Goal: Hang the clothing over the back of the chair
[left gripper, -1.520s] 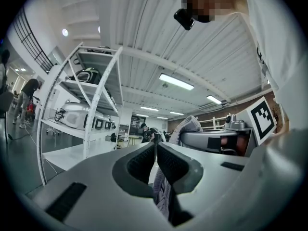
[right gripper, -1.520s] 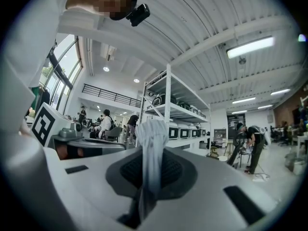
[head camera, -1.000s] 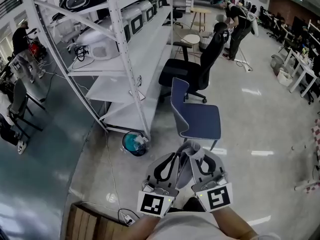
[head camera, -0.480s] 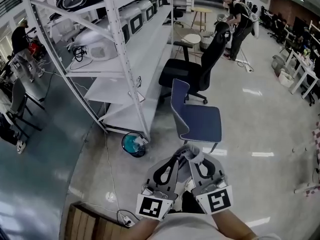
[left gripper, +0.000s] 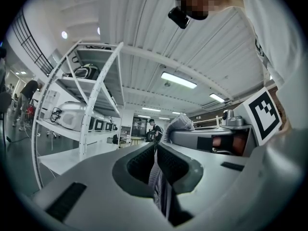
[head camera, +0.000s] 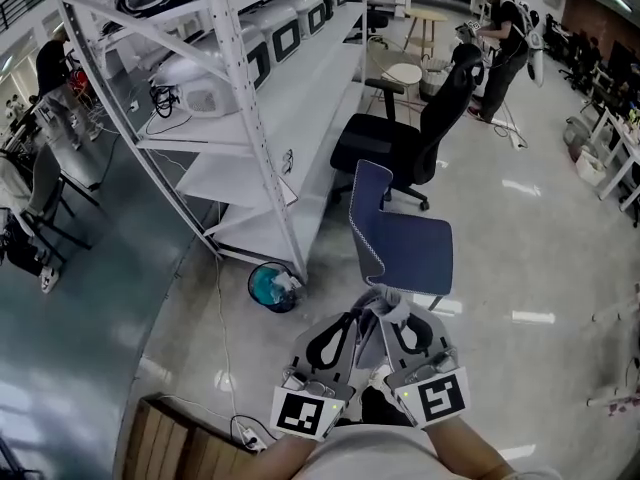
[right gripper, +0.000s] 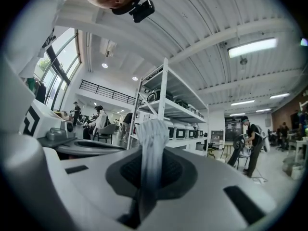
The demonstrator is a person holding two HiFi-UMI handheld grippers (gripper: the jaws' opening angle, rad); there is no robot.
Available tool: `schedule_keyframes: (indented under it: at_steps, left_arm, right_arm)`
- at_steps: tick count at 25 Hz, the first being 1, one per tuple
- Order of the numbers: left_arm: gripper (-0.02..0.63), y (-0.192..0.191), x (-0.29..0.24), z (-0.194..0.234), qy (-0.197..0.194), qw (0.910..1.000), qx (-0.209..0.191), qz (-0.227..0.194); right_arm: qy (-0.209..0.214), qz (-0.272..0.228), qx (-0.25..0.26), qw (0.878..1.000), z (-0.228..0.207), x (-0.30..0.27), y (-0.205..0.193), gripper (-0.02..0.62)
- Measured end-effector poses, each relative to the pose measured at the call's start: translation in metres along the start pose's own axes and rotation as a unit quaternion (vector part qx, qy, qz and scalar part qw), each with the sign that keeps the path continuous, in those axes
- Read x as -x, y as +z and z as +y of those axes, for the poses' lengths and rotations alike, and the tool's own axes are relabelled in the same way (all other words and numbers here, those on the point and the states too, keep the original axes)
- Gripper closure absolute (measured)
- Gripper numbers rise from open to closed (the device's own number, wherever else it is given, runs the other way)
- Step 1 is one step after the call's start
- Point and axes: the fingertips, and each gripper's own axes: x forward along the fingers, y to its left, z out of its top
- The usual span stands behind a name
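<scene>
Head view steeply down over chair (head camera: 415,253); both gripper views level, toward the same shelving (right gripper: 162,90).

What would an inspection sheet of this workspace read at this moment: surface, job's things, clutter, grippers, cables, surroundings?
Surface: glossy pale floor.
Job's things: striped clothing held by both grippers, not yet on the blue chair, whose back is bare.
Clutter: teal bin at the foot of the shelving rack.
Grippers: left gripper and right gripper side by side, each shut on the clothing.
Cables: white cable trailing across the floor towards a power strip.
Surroundings: black office chair beyond the blue chair; people standing farther off.
</scene>
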Motion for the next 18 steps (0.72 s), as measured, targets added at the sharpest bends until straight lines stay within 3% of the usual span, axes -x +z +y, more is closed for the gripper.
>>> schedule_keyframes:
  at_steps: [4, 18]
  left_arm:
    - [0.586, -0.006, -0.017, 0.002, 0.003, 1.0, 0.004, 0.004]
    - [0.586, -0.024, -0.081, 0.001, 0.011, 0.9998, 0.0, 0.017]
  right_arm:
    - [0.025, 0.01, -0.003, 1.0, -0.01, -0.009, -0.01, 0.561]
    - [0.043, 0.017, -0.02, 0.999, -0.065, -0.03, -0.028, 0.561]
